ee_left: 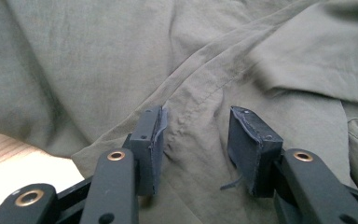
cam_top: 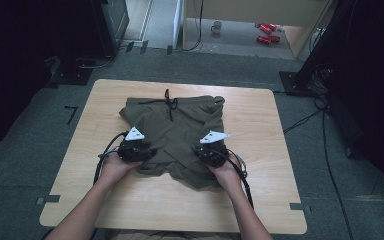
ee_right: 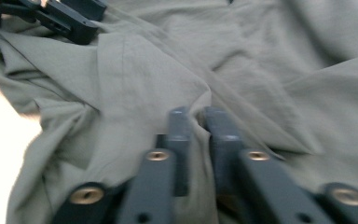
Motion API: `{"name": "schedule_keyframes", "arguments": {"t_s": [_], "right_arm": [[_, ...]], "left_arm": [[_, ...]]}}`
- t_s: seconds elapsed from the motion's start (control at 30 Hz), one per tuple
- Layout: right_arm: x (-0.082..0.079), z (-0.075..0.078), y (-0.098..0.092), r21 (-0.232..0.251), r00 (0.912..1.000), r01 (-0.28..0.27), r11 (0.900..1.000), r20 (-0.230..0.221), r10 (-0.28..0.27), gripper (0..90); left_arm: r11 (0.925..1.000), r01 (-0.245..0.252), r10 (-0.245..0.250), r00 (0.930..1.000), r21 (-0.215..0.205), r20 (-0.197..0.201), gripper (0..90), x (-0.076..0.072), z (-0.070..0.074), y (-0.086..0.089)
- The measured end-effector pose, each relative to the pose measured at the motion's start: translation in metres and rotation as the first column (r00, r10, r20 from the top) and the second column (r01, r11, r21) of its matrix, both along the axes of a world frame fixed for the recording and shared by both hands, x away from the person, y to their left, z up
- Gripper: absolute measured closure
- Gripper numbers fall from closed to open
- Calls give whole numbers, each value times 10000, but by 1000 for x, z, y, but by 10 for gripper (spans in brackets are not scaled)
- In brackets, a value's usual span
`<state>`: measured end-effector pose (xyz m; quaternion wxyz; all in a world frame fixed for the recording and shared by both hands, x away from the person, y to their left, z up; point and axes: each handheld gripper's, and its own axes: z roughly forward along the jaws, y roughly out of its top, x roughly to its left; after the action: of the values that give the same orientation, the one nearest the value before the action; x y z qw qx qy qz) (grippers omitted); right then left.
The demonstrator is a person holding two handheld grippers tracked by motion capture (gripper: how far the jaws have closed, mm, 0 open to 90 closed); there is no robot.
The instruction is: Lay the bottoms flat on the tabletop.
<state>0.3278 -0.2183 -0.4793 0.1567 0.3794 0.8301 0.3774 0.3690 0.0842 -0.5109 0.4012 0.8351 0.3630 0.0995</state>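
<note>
Grip on the right gripper [ee_right: 193, 126] looks pinched nearly shut on a thin ridge of the olive shorts [cam_top: 172, 137], while the left gripper [ee_left: 196, 135] sits with its jaws partly apart, cloth lying between the pads but not squeezed. The shorts are spread in the middle of the table [cam_top: 260, 210], waistband and drawstring [cam_top: 169, 102] on the far side, legs toward the person. The likely trouble: the right pinch seems to have caught just one small fold, so a pull could slip it free or drag up a single layer and bunch the leg instead of folding it. And if the left one lifts before closing, that side stays flat and the fold goes crooked. The high view gives the whole layout and both hands; the gripper views give what it can't, namely how much fabric actually sits between each pair of pads.
</note>
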Motion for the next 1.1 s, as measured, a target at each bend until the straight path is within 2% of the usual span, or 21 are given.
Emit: {"name": "schedule_keyframes", "arguments": {"t_s": [0.03, 0.17, 0.27, 0.3, 0.4, 0.57, 0.6, 0.63, 0.77, 0.9, 1.03, 1.07, 1.1], "right_arm": [[-4, 4, -2, 10, 9997, 7, 10000, 258, -8, 859], [-22, 20, -14, 309, 9967, 286, 9991, 752, -309, 859], [-36, 27, -25, 490, 9935, 544, 9973, 973, -589, 854], [-36, 27, -25, 490, 9935, 544, 9973, 973, -589, 854], [-55, 30, -44, 660, 9891, 925, 9935, 1085, -993, 842], [-77, 21, -62, 669, 9852, 1372, 9883, 947, -1432, 836], [-77, 21, -62, 669, 9852, 1372, 9883, 947, -1432, 836], [-82, 14, -67, 644, 9856, 1462, 9872, 762, -1509, 836], [-87, 6, -70, 689, 9860, 1529, 9858, 560, -1568, 836], [-93, -10, -75, 573, 9860, 1647, 9847, 165, -1659, 823], [-95, -17, -80, 470, 9846, 1748, 9835, -158, -1743, 792], [-94, -19, -82, 424, 9861, 1619, 9859, -450, -1600, 755], [-94, -20, -83, 373, 9867, 1578, 9868, -464, -1560, 735]], "left_arm": [[10000, -5, 5, 10000, -12, 0, 565, 0, 0, 0], [10000, -27, 27, 10000, -17, 8, 567, 0, 0, 0], [10000, -52, 52, 10000, -14, 15, 567, -1, 0, 0], [10000, -52, 52, 10000, -14, 15, 567, -1, 0, 0], [9999, -98, 98, 10000, -34, 5, 568, -1, 0, 1], [10000, -95, 95, 10000, -17, 30, 569, -1, -1, 1], [10000, -95, 95, 10000, -17, 30, 570, -1, -1, 1], [10000, -86, 86, 10000, -8, 46, 570, -1, -1, 1], [10000, -95, 95, 9999, 0, 52, 570, -1, -1, 1], [9999, -135, 135, 9999, -62, 49, 571, -1, 1, 2], [9997, -44, 51, 9995, -232, 305, 566, -2, 9, 0], [9989, 153, -131, 9987, -445, 482, 558, -2, 15, -3], [9989, 153, -131, 9987, -445, 482, 556, -2, 15, -3]]}}
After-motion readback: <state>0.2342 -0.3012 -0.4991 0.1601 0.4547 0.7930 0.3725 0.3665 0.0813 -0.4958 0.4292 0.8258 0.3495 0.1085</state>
